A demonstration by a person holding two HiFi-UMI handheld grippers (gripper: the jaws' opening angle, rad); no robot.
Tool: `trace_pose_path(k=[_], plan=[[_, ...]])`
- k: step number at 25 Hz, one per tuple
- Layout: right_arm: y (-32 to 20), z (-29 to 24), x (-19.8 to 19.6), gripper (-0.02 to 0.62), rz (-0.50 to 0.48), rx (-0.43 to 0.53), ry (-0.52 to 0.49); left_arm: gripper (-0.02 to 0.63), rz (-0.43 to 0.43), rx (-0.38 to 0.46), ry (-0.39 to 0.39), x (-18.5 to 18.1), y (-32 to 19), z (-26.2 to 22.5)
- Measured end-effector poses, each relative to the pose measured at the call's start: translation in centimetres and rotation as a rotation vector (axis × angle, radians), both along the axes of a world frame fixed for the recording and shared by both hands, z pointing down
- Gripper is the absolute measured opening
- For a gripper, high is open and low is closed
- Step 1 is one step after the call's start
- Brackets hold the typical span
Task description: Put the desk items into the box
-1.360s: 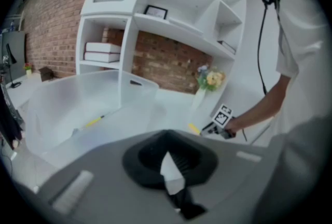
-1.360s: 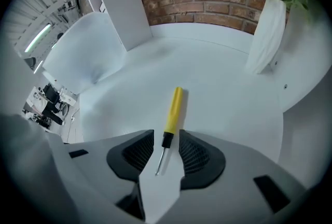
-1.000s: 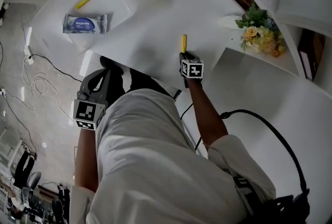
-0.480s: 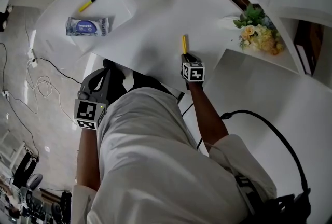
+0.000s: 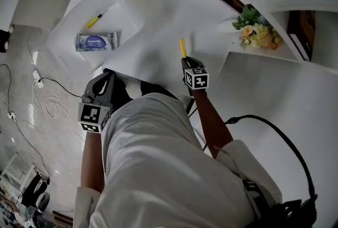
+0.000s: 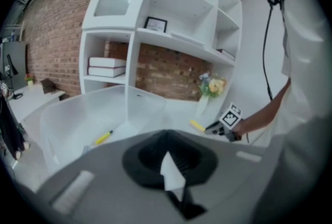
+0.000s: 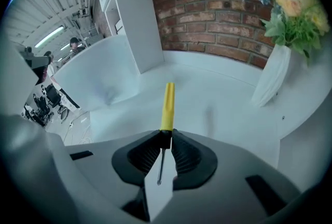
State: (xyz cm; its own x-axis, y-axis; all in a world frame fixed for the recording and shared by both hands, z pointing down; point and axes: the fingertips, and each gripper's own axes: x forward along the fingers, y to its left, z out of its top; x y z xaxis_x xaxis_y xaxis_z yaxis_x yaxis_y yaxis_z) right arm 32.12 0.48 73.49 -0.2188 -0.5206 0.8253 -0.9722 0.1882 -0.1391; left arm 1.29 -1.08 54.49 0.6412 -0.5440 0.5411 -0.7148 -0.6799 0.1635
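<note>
— Where is the screwdriver (image 7: 167, 106)?

— In the right gripper (image 7: 166, 137). Its jaws have just been closing, and they clamp the tool where the yellow handle meets the thin metal shaft. The handle sticks out past the fingertips toward twelve o'clock, over the white desk (image 5: 169, 10). The shaft runs back between the pads.

— And the left gripper (image 6: 168, 149)?

— Its jaws are pressed together with nothing between them. From the head view it hangs at the desk's near edge, at about eight o'clock from the right gripper.

— Where is the box (image 5: 120, 13)?

— It is a clear plastic box at ten o'clock from the right gripper, well apart from it, on the left part of the desk. A blue pack of wipes (image 5: 95, 42) lies flat inside. A yellow pen (image 5: 95, 20) lies near the pack, at its twelve o'clock.

— Anything else near the screwdriver?

— A white vase of flowers (image 5: 257, 32) stands at two o'clock from the right gripper, in front of a brick wall. In the left gripper view, white shelves (image 6: 171, 15) rise behind the desk, with books (image 6: 106, 67) stacked on a low shelf at nine o'clock.
</note>
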Motion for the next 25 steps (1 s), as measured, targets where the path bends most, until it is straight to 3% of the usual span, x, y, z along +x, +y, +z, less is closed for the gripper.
trace_pose_path(k=[9, 18, 25], plan=[[-4.6, -9.4, -6.6, 0.063, -0.054, 0.186, -0.022, 0.003, 0.045, 0.016, 0.038, -3.0, -2.3, -2.2], [-8.5, -17.1, -13.4, 0.063, -0.144, 0.338, -0.036, 0.003, 0.029, 0.034, 0.096, -6.5, -3.8, -3.7], [-11.4, -22.1, -18.7, 0.063, -0.281, 0.424, -0.017, 0.003, -0.004, 0.059, 0.105, -9.8, -5.0, -4.3]])
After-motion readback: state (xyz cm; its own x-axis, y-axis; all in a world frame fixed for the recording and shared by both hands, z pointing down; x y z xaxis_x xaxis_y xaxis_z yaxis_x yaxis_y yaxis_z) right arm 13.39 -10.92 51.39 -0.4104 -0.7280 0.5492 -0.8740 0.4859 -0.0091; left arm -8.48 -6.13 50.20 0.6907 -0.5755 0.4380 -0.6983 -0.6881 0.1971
